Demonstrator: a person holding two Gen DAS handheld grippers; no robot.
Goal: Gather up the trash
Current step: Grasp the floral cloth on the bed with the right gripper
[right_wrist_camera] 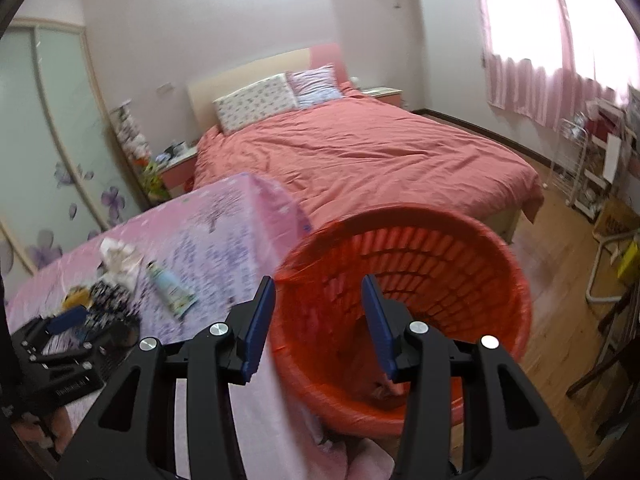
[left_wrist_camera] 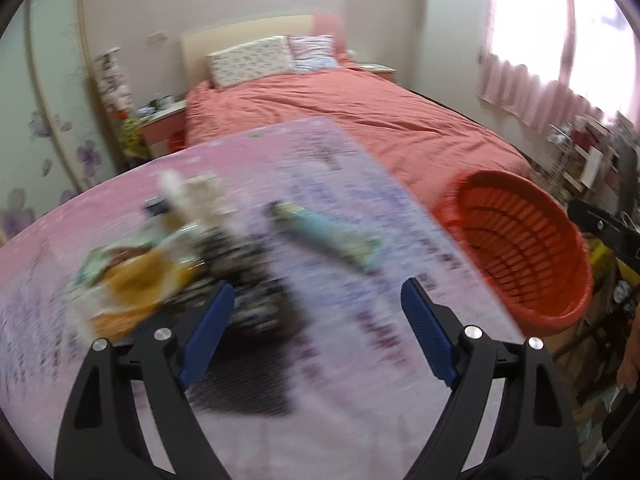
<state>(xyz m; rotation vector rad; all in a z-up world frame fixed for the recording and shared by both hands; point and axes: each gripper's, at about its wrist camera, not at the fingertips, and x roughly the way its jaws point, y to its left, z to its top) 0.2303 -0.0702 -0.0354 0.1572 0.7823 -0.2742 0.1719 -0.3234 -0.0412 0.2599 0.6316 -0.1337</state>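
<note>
Left gripper, seen from its own wrist camera: blue pads spread wide, nothing between them. It hangs over a table under a pink patterned cloth. The picture is motion-blurred. Ahead and to the left of the pads lies a heap of trash: something yellow-orange, something dark with a speckled print, white crumpled paper at the far end; the pieces cannot be told apart further. A pale blue tube-shaped packet lies by itself on the cloth, to the right of the heap and apart from it. An orange slatted basket sits past the table's right edge, tilted with its mouth toward the camera. A bed with a salmon-red cover fills the background.

Right gripper, from its wrist camera: jaws partly open, gap about half, nothing gripped. They point into the mouth of the orange basket, which stands just beside the table edge; a pinkish item lies at its bottom, too blurred to name. On the pink cloth at left, the trash heap and the pale blue packet lie well apart from the basket. The left gripper shows at the lower-left edge, close by the heap.
</note>
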